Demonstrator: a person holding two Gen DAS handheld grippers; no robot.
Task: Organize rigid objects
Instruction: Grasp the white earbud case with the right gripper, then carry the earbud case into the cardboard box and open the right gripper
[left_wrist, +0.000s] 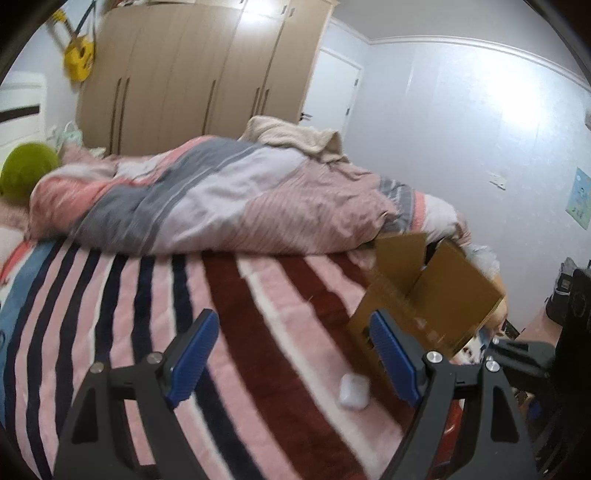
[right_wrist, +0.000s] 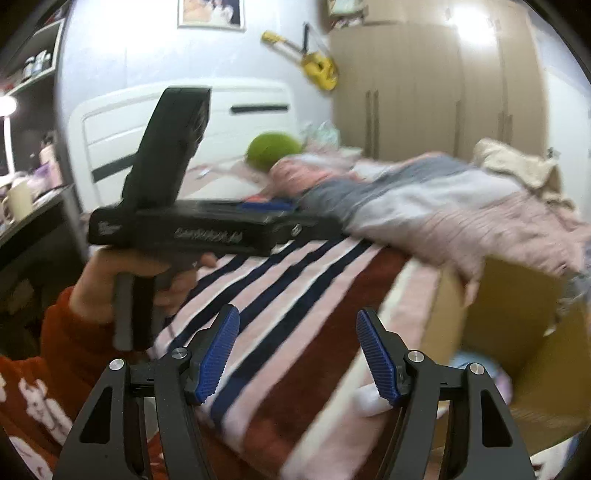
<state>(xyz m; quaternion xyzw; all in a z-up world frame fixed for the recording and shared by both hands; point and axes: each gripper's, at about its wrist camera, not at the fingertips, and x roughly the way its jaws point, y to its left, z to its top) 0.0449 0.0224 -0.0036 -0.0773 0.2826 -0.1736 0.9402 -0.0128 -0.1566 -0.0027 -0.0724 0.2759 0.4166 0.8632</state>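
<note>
Left wrist view: the left gripper (left_wrist: 291, 354) hangs over a pink blanket with dark red, navy and white stripes (left_wrist: 177, 314), its blue ribbed fingers (left_wrist: 194, 354) spread wide with nothing between them. A small white rounded case (left_wrist: 354, 392), the likely task object, lies loose on a red stripe in the lower middle of the frame, just inside the right-hand finger and touching neither pad. An open brown cardboard box (left_wrist: 432, 295) stands at the bed's edge at right of centre, flaps up; it probably serves as the collecting container, which would explain its place within reach of both tools. A crumpled pink, grey and white quilt (left_wrist: 221, 195) fills the middle of the frame.

Right wrist view: the right gripper (right_wrist: 297, 354) also has its fingers apart and empty, with bare blanket between them. The white case shows as a blur at lower right, partly behind the right-hand finger. The box opening lies at far right. The person's left hand (right_wrist: 122, 284), in a red sleeve (right_wrist: 48, 362), grips the handle of the other tool at middle left. Both tools appear poised for a pick, judging by the open jaws
</note>
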